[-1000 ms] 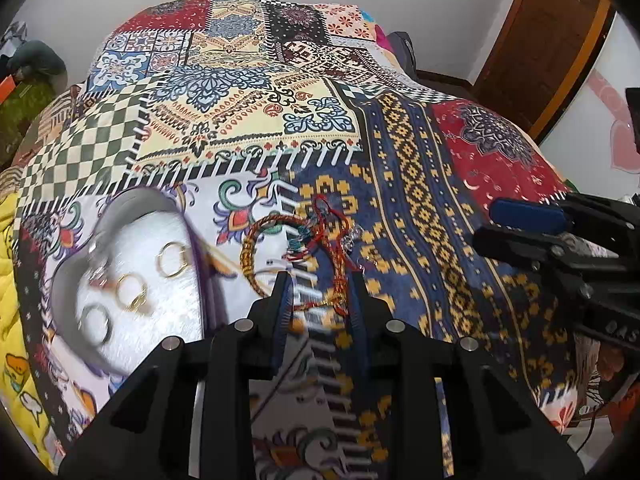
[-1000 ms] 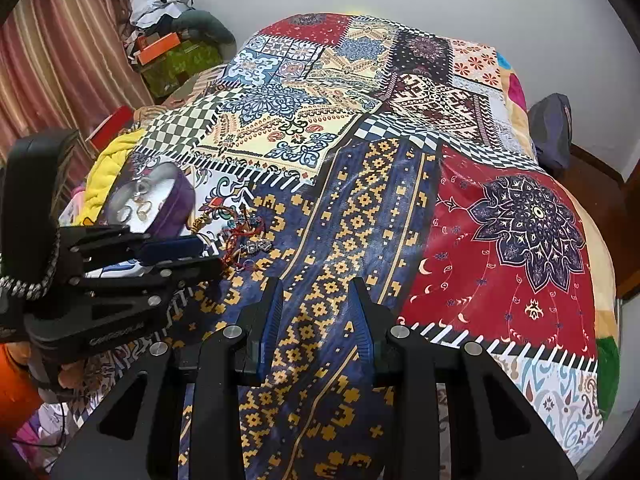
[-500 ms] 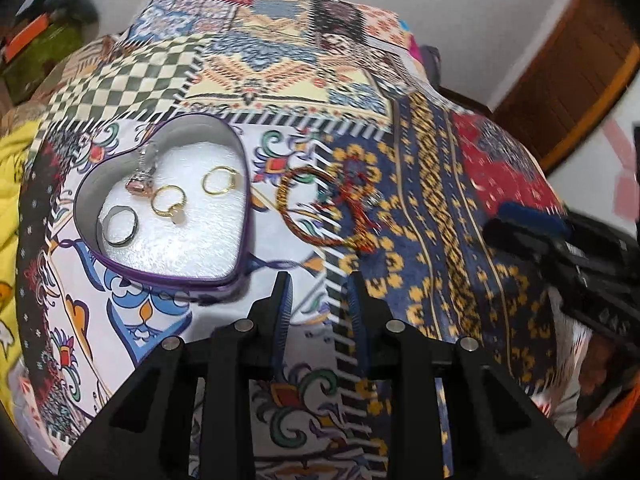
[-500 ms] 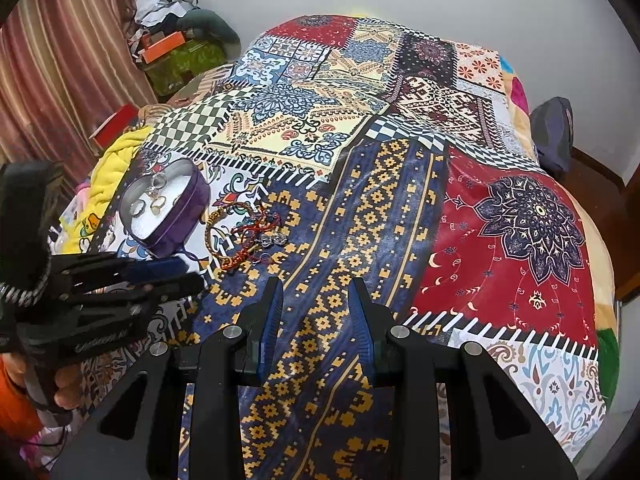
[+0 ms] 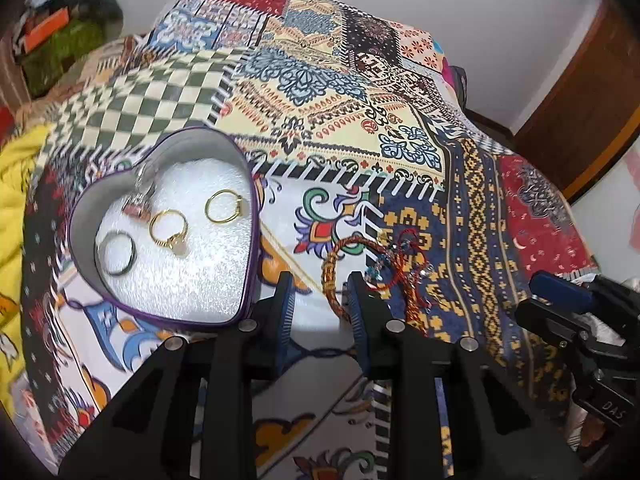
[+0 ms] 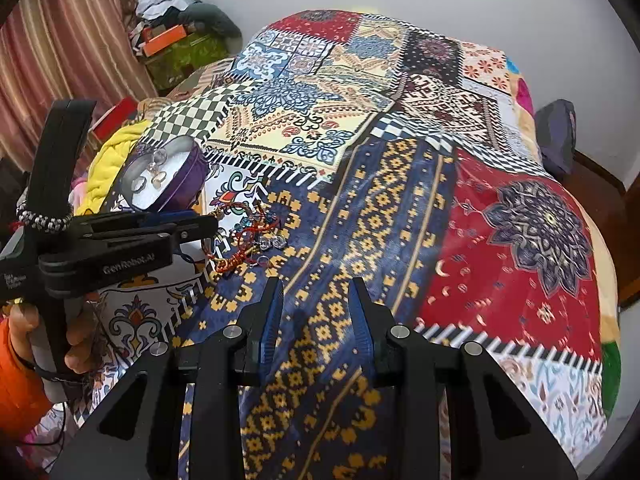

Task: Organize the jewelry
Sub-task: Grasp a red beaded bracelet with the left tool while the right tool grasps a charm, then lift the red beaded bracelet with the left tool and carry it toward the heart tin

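On the bedspread (image 5: 400,128) near its left edge sits the heart tin (image 5: 80,216), bracelets (image 5: 372,268) tangled just beside it. Light, limp cords: pinch one loop. Left gripper (image 5: 320,300) and right gripper (image 6: 316,308) both gape, empty.

Left gripper (image 5: 320,280): black angular body, blue ribbed finger pads (image 5: 286,312), silver screws. Right gripper (image 6: 316,284): identical build. Orange sleeve (image 6: 16,372) beside the white-lettered left handle.
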Available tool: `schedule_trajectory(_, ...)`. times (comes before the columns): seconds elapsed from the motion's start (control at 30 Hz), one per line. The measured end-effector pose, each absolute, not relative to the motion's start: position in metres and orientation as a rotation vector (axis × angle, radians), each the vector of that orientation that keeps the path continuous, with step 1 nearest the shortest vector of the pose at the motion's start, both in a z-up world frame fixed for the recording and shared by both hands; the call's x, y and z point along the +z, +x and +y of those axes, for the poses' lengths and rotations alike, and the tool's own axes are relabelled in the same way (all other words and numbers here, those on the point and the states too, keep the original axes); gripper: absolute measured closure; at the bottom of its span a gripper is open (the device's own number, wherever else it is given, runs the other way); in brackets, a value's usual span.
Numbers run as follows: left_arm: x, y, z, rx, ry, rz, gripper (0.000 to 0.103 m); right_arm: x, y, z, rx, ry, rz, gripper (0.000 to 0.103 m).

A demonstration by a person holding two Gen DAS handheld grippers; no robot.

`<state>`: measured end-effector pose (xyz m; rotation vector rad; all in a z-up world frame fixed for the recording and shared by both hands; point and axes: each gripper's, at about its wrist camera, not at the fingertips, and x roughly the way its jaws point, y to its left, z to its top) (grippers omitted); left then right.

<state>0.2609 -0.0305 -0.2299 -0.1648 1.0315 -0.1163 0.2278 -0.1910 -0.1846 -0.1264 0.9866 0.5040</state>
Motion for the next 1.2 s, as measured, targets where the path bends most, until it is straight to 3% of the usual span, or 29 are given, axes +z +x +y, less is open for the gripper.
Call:
schedule_trajectory(0.13, -0.232, 0.262, -0.04, -0.12, -0.072, 1.011, 0.087, -0.191, 0.239, -0.178, 0.531, -0.145, 1.007, 0.073)
schedule_trajectory(0.17, -0.232, 0.262, -0.04, -0.138, -0.071, 1.012, 0.096, -0.193, 0.242, -0.175, 0.537, -0.152, 1.01, 0.073)
schedule_trajectory(0.2, -0.233, 0.262, -0.04, -0.156, -0.073, 1.018, 0.098, -0.195, 0.244, -0.172, 0.542, -0.161, 1.014, 0.073)
schedule_trajectory(0.6, -0.229, 0.236, -0.016, -0.18, -0.075, 1.02, 0.098, -0.217, 0.261, -0.141, 0.551, -0.283, 1.029, 0.073)
schedule_trajectory(0.77, -0.227, 0.225, -0.006, -0.178, -0.077, 1.026, 0.098, -0.219, 0.255, -0.132, 0.553, -0.331, 0.993, 0.094)
schedule_trajectory(1.2, -0.22, 0.203, 0.012, -0.175, -0.057, 1.04, 0.098, -0.199, 0.237, -0.142, 0.565, -0.264, 0.974, 0.094)
